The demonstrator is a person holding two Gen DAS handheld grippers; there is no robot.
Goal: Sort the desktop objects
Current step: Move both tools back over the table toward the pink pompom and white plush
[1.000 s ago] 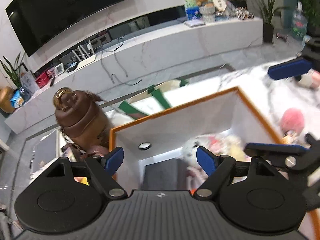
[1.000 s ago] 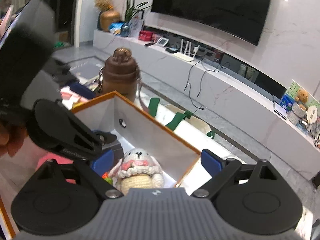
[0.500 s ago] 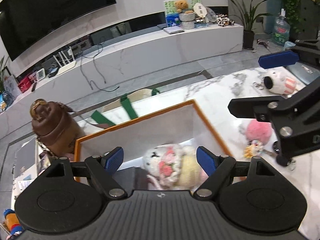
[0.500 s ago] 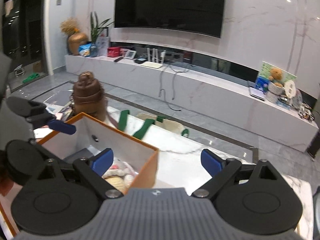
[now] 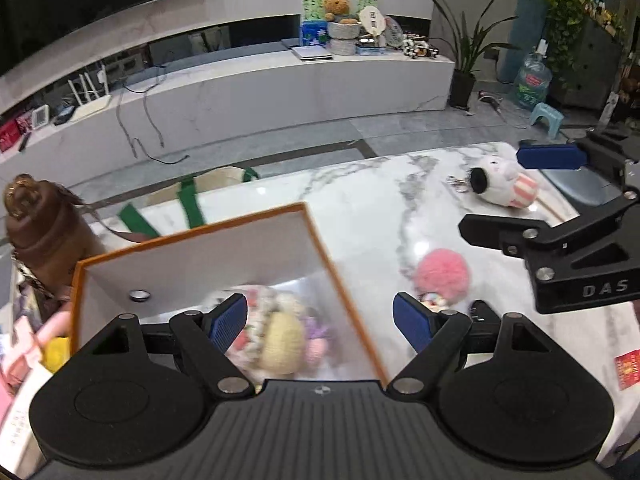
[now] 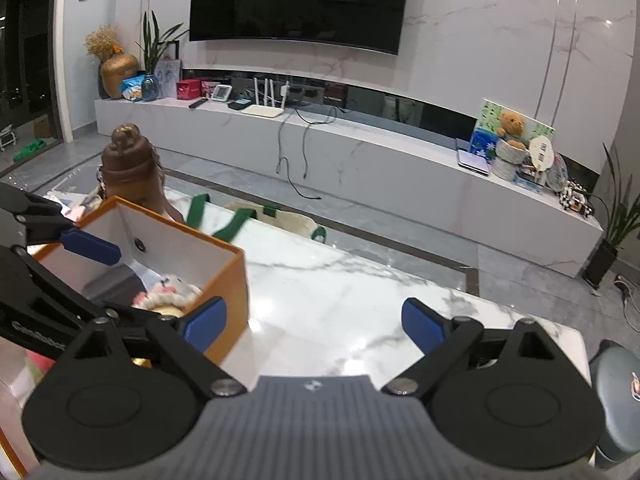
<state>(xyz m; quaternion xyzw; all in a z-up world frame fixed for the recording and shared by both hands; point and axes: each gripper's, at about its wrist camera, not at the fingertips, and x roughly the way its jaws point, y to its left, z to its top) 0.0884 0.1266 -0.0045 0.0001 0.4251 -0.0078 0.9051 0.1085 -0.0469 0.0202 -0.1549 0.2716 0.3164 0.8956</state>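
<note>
- Both tongs are wide apart and hold nothing: the left tongs (image 5: pixel 320 320) hang over the orange box (image 5: pixel 340 280), the right tongs (image 6: pixel 314 324) over bare counter (image 6: pixel 340 280).
- The fluffy pink pompom (image 5: pixel 442 272) lies beside the box, and the soft white plush (image 5: pixel 502 186) lies near the counter's far right edge.
- A careless swing could knock the light cardboard box, or nudge the round plush off the smooth marble.

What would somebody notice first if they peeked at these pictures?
Probably the orange box on the marble table, with crocheted toys piled inside. Right of it lie a fluffy pink pompom and, farther back, a white plush toy. A brown bottle stands behind the box.
</note>
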